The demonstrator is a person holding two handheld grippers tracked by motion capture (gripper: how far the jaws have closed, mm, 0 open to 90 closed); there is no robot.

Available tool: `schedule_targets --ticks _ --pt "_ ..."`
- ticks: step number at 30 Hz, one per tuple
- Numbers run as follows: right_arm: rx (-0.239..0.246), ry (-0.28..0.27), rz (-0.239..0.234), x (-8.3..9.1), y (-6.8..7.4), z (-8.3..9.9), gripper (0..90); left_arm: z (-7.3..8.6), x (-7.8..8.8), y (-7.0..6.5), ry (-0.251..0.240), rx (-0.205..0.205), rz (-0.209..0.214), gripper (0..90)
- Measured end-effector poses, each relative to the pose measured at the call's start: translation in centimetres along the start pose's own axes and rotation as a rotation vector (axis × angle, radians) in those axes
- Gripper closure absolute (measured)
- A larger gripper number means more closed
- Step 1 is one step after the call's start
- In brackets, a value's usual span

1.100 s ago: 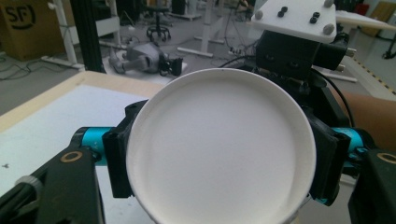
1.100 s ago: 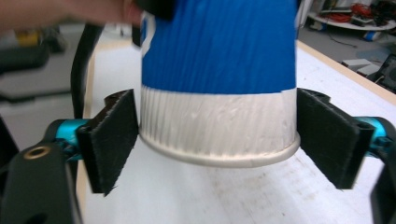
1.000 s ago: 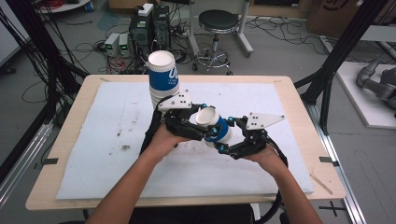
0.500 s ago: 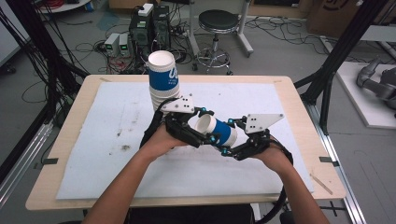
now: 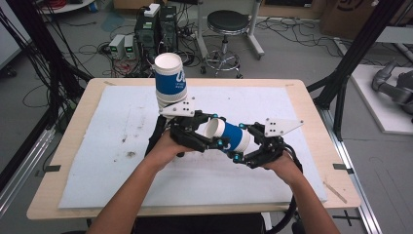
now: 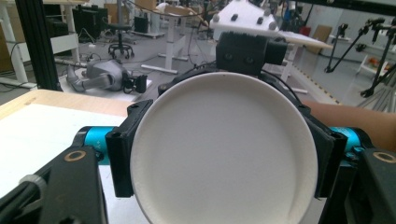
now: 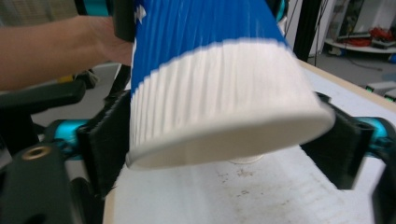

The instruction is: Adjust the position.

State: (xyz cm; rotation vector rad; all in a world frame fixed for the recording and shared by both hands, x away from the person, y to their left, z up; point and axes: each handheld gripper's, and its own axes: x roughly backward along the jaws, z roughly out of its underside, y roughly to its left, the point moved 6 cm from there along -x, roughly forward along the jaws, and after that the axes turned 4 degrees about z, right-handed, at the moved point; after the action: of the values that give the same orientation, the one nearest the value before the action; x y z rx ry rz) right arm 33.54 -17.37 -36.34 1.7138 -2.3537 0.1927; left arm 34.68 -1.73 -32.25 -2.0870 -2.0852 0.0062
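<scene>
Both the left claw [image 5: 213, 141] and right claw [image 5: 242, 146] clamp one blue-and-white cup [image 5: 228, 135], apparently lifted sideways above the bench [image 5: 63, 146].

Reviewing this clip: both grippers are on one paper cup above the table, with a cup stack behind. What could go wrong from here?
1. The cup lies sideways in the air between the left gripper and the right gripper; if either opens early, it could drop onto the white mat.
2. Both pairs of jaws press on thin paper walls, as the right gripper view shows, so a hard squeeze or pull may crush the cup.
3. The cup stack stands close behind the left gripper; a backward swing could topple it.
</scene>
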Motion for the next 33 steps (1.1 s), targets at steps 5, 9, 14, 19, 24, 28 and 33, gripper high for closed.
schedule_targets --ticks 5,9,14,19,24,28,33 --pt "0.09 0.09 0.01 0.1 -0.1 0.3 22.0 1.0 -0.2 -0.3 0.134 -0.032 -0.04 22.9" --pt "0.16 0.172 0.001 0.3 -0.1 0.4 22.7 1.8 0.1 -0.5 0.223 -0.07 -0.028 21.6" --pt "0.18 0.209 -0.019 0.6 0.2 0.2 22.5 2.0 0.1 -0.7 0.223 -0.078 0.015 28.3" --pt "0.072 0.124 -0.007 0.6 0.2 0.1 17.6 1.9 0.6 -0.3 0.116 -0.028 0.028 28.4" --pt "-0.037 -0.008 -0.006 1.6 -0.3 -0.6 17.6 1.7 1.5 0.0 -0.017 0.009 0.027 28.8" --pt "-0.052 -0.008 -0.027 1.5 -0.2 -0.4 15.2 1.7 1.4 -0.1 -0.038 -0.005 0.048 28.8" --pt "0.011 0.024 -0.046 1.0 0.1 -0.2 20.2 2.2 1.0 -0.3 0.022 -0.031 0.048 28.9"
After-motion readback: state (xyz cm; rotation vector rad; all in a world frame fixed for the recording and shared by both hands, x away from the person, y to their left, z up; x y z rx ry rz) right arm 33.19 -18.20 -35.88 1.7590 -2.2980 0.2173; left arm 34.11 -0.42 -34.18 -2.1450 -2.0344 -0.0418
